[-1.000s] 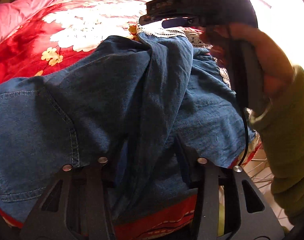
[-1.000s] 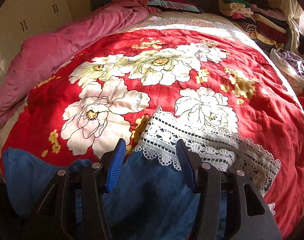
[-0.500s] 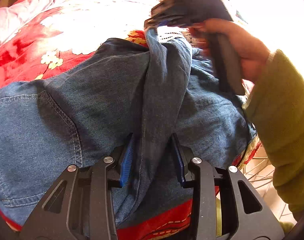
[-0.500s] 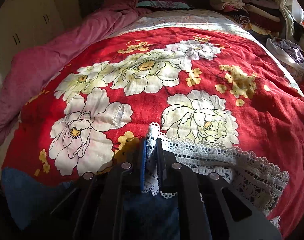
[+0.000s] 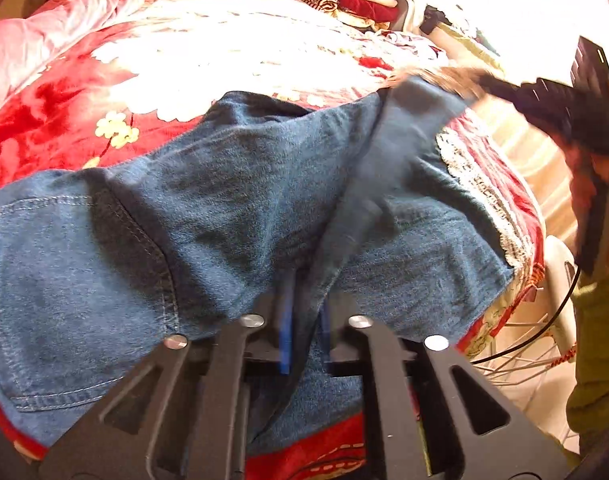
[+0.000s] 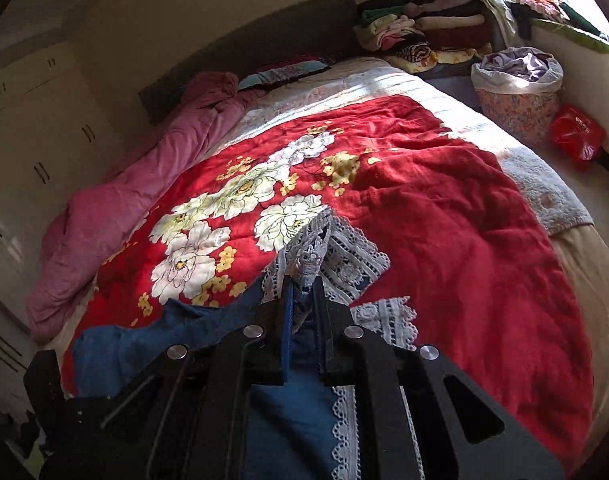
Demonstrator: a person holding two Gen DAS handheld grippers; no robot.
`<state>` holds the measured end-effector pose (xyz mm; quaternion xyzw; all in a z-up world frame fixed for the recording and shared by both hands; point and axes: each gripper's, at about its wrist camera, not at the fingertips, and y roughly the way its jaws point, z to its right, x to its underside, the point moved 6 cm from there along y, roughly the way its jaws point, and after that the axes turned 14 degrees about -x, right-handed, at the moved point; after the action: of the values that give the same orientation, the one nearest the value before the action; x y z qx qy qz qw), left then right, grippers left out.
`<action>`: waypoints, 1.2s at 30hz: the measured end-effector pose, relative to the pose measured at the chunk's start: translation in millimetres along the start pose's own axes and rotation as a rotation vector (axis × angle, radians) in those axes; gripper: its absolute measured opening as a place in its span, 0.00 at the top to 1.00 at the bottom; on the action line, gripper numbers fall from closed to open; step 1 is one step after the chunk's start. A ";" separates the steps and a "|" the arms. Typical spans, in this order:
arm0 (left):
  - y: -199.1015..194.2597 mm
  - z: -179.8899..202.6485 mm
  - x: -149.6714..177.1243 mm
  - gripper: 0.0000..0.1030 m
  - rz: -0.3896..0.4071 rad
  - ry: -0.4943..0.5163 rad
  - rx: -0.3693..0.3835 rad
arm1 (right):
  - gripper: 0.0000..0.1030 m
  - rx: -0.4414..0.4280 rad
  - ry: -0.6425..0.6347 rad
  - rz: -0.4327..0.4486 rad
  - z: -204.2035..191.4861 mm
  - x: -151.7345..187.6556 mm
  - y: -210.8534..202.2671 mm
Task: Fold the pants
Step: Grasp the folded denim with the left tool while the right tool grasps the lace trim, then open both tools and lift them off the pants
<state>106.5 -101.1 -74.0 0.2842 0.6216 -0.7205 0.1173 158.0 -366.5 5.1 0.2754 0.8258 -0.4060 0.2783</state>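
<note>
Blue denim pants (image 5: pixel 224 208) with white lace hems lie across the red flowered quilt (image 5: pixel 44 120) at the bed's near edge. My left gripper (image 5: pixel 304 320) is shut on a raised fold of denim near the crotch seam. At the right of the left wrist view my right gripper (image 5: pixel 484 84) pulls one leg's lace end up and to the right, blurred. In the right wrist view my right gripper (image 6: pixel 302 300) is shut on the bunched lace hem (image 6: pixel 312 248), lifted above the quilt (image 6: pixel 444 200). A second lace hem (image 6: pixel 384 316) lies beneath it.
A pink duvet (image 6: pixel 124 200) is bunched along the bed's left side. Folded clothes (image 6: pixel 424 28) are stacked at the head, beside a laundry basket (image 6: pixel 516 92) and a red bag (image 6: pixel 576 136). A wire rack (image 5: pixel 516 352) and a green sleeve (image 5: pixel 600 352) are at the bed's right edge.
Both grippers closed on the pants: the right on the lace hem, then the left on the denim fold. The right gripper rose and swung to the right with the leg end.
</note>
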 end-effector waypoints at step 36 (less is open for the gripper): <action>-19.3 0.0 46.1 0.93 -0.018 0.118 -0.101 | 0.90 0.074 0.157 -0.228 42.0 153.3 -63.0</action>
<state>59.0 -88.8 -83.6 0.3141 0.6657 -0.6711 0.0882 18.7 -398.7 -88.7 0.2207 0.8555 -0.4421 0.1545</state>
